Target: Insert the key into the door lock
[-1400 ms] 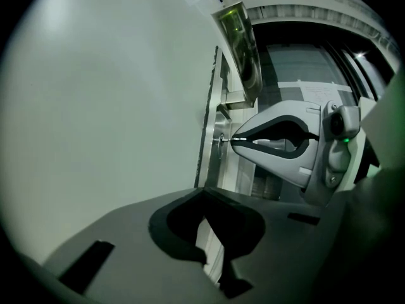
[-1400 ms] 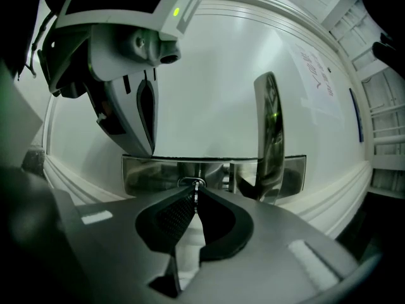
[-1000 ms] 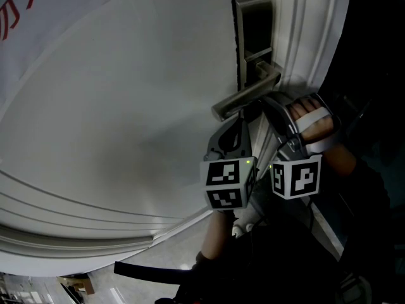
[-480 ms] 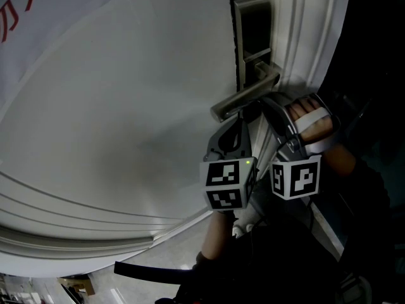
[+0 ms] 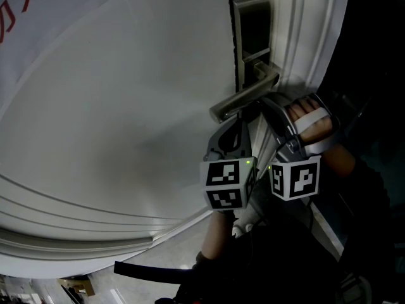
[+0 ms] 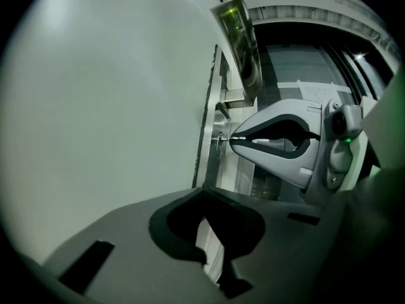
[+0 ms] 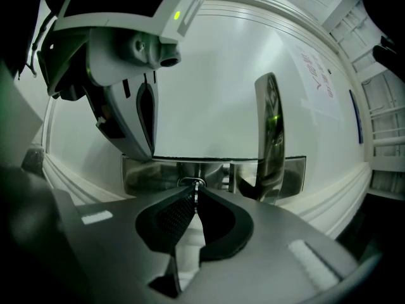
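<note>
1. Pinching the key [image 6: 238,138] by its head, the right hand-held gripper [image 7: 195,196] has its jaws closed flat on the metal. The blade pokes out past the fingertips toward the lock plate [image 5: 253,30].
2. The left hand-held gripper [image 6: 204,192] hovers close alongside, also at the lower end of the lock plate. Its jaws are drawn together with nothing between them.
3. The key's tip meets the keyhole cylinder [image 6: 219,137], set in the lower part of the lock plate. Neither gripper view shows how deep the blade sits.
4. The step in hand appears to be the push home. Done well, it means holding the blade square to the lock plate and in line with the slot. The press should be straight, with no twist, and ease off if the blade binds. A thin key gripped only at its head could tilt or slip in the jaws.
5. The lever handle [image 5: 243,98] juts from the lock plate just above both grippers, so the right one has to work beneath it.
6. Beyond, the white door [image 5: 126,106] spreads away to the left of the lock plate.
</note>
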A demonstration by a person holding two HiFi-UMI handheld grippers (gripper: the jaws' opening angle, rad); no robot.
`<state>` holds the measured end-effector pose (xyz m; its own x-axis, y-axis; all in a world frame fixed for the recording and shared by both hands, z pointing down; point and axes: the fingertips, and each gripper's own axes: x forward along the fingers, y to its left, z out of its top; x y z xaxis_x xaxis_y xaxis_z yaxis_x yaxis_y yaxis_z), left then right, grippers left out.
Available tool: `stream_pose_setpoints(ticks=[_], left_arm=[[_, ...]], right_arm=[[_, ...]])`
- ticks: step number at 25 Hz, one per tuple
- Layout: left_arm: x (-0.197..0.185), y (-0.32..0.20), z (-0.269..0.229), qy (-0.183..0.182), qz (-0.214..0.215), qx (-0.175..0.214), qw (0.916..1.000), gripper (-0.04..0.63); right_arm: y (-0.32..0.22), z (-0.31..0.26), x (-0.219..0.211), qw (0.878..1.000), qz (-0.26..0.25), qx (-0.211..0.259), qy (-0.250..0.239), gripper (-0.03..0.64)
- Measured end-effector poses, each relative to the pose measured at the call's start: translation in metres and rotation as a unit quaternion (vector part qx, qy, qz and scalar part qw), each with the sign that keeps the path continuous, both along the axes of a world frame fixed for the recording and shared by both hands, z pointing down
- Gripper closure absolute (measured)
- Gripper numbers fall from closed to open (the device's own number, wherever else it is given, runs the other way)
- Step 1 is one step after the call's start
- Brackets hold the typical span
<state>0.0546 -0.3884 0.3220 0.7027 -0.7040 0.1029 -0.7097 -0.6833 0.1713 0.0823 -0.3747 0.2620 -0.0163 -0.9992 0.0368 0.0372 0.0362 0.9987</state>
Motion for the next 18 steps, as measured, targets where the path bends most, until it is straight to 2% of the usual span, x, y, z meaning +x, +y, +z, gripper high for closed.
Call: stream_pose_setpoints(ticks=[18], left_arm=[[-0.0025, -0.0016, 0.0003, 0.0, 0.0, 0.001, 1.0, 0.595]], right_arm=[[-0.0043, 0.0004, -0.0017, 1.0, 0.002, 0.002, -0.001, 0.604]])
